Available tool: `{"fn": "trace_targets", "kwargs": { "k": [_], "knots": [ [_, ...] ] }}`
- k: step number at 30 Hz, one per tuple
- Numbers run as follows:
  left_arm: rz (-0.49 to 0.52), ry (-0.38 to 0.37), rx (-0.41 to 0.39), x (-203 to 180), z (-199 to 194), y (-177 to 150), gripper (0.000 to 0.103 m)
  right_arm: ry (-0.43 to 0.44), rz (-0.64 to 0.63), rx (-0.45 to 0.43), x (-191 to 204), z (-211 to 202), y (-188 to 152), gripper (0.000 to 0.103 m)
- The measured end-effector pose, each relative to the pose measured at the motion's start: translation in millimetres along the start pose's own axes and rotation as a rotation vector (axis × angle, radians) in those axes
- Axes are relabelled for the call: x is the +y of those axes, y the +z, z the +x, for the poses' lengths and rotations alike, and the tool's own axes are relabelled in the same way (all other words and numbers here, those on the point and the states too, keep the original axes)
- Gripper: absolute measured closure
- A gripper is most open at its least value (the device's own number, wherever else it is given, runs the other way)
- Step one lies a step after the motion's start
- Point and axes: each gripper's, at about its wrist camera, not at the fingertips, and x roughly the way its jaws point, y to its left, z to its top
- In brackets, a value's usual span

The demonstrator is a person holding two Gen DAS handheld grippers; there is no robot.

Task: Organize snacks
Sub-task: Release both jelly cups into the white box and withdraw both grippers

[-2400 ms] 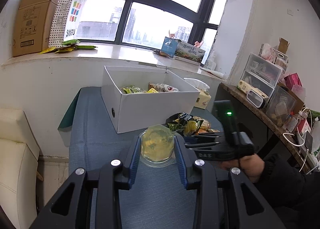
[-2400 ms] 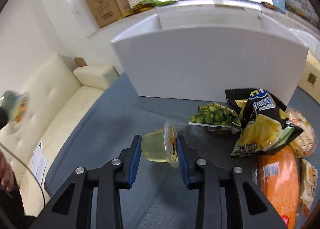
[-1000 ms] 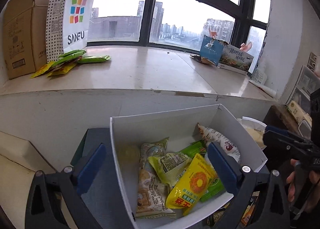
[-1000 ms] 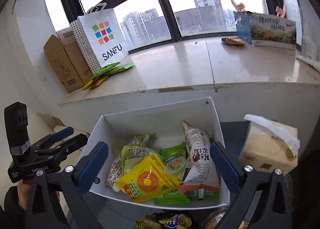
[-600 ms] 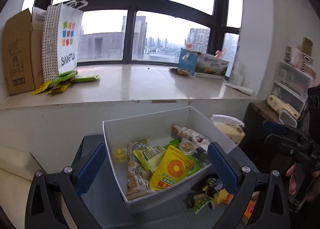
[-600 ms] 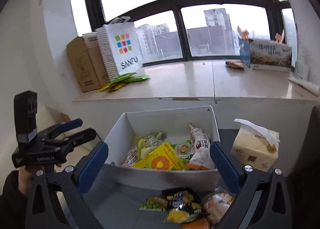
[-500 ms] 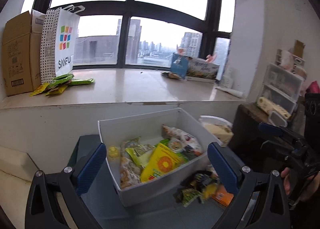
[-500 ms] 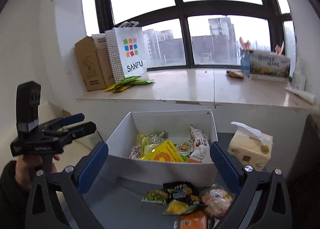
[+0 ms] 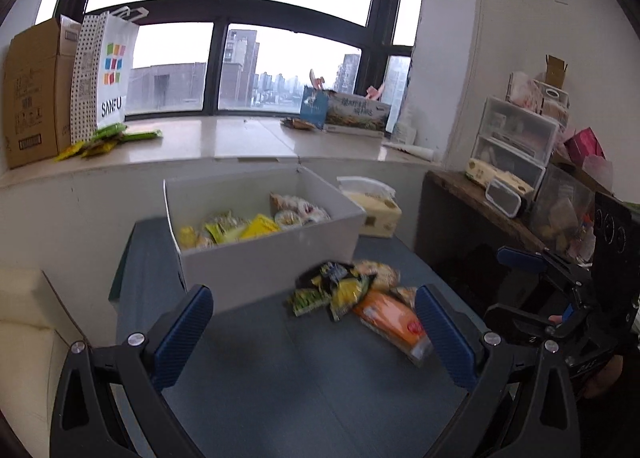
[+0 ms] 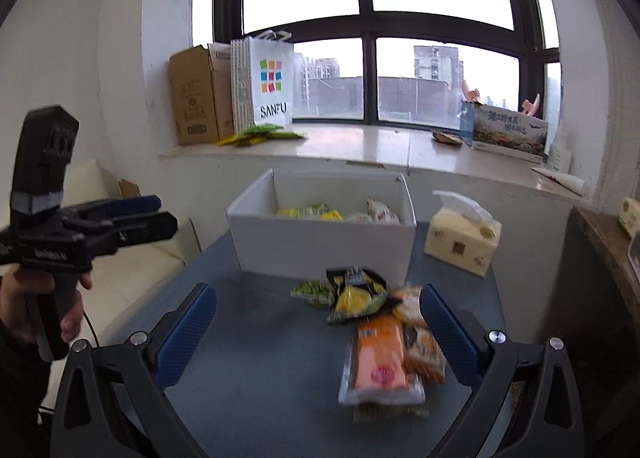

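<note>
- While both tools hang above the near end of the blue-grey table (image 9: 304, 390), the white box (image 10: 324, 246) sits at its far end below the windowsill, and everything else is placed from that box.
- Left gripper (image 9: 314, 332): its blue fingers (image 9: 182, 332) are spread wide with nothing between them — it is held up in front of the box, on the box's left side; in the right wrist view it appears side-on (image 10: 132, 213) in a hand (image 10: 30, 304).
- Right gripper (image 10: 316, 328): its fingers (image 10: 448, 334) are likewise spread wide and bare, in front of the box and to its right.
- Inside the box lie several packets — yellow and green ones (image 9: 236, 227) toward its left, a pale printed packet (image 10: 380, 211) toward its right; motion blur hides the labels.
- Just in front of the box, on the table, is a loose heap of snacks (image 10: 360, 294): a green pea packet (image 10: 314, 292) nearest the box's front wall, a dark packet with yellow print beside it, and an orange packet (image 10: 380, 358) farthest from the box.
- A tissue pack (image 10: 462, 236) stands just right of the box.
- Behind the box, on the windowsill, stand a SANFU bag (image 10: 268, 83) and a cardboard carton (image 10: 196, 99).
</note>
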Motion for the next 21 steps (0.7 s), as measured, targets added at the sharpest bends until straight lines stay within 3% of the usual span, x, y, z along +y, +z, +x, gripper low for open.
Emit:
{"fn": "trace_targets", "kwargs": {
  "k": [8, 21],
  "knots": [
    [-0.01, -0.017, 0.065, -12, -3, -34, 0.0, -0.028, 0.134, 0.084, -19, -10, -61, 0.0],
    [-0.013, -0.019, 0.08, -14, -8, -39, 0.0, -0.071, 0.258, 0.155, -52, 5, -79, 0.0]
  ]
}}
